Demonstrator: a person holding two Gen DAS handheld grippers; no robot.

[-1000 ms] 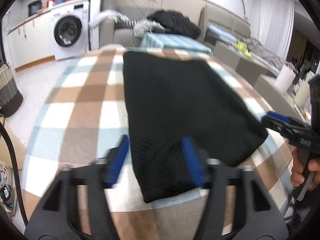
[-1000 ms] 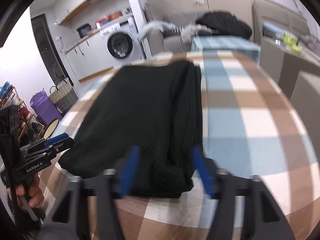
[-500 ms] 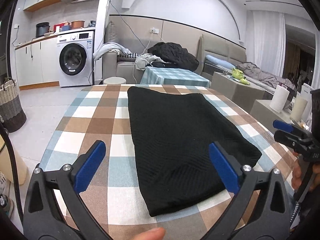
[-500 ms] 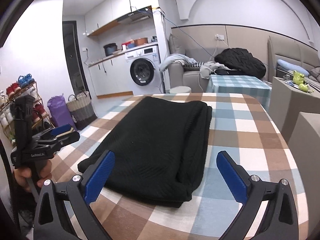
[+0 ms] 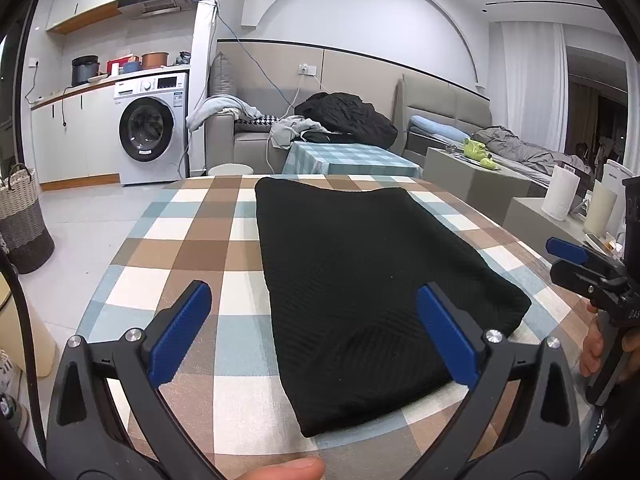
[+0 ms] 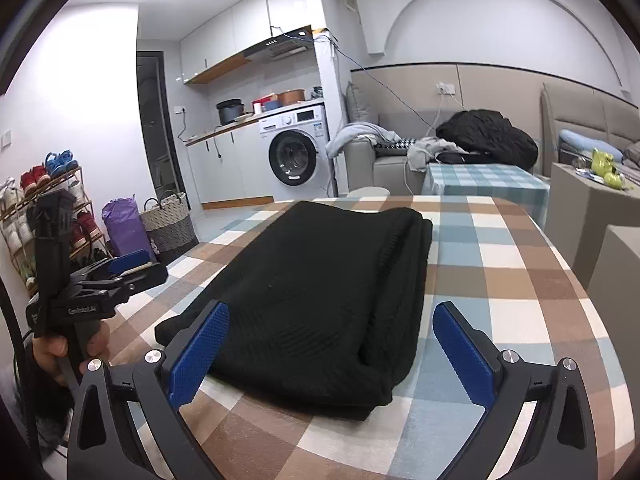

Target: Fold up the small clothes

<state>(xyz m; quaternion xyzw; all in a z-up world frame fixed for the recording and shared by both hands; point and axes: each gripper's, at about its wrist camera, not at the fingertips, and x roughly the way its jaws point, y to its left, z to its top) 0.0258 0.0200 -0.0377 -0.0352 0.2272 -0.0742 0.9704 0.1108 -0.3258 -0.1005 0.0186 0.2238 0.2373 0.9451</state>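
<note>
A black knitted garment (image 5: pixel 360 280) lies folded into a long rectangle on the checked tablecloth (image 5: pixel 192 248). My left gripper (image 5: pixel 314 332) is open wide just above the garment's near left corner, pads clear of the fabric. In the right wrist view the same garment (image 6: pixel 320 288) shows its thick folded edge on the right. My right gripper (image 6: pixel 332 332) is open wide over the near end, touching nothing. Each gripper appears side-on in the other's view: the right gripper (image 5: pixel 560 262) at the table's right edge, the left gripper (image 6: pixel 146 266) at the left, both held in a person's hand.
Beyond the table stand a washing machine (image 5: pixel 148 128), a sofa with a pile of clothes (image 5: pixel 344 116) and a low table with a blue checked cloth (image 5: pixel 348 160). A woven basket (image 6: pixel 168 220) and a shoe rack (image 6: pixel 36 208) are at the left. Paper rolls (image 5: pixel 564 192) stand at the right.
Both grippers' jaws have gone from narrow, with the garment's near edge between them, to wide open. Both views have tipped up and drawn back a little; the garment lies flat.
</note>
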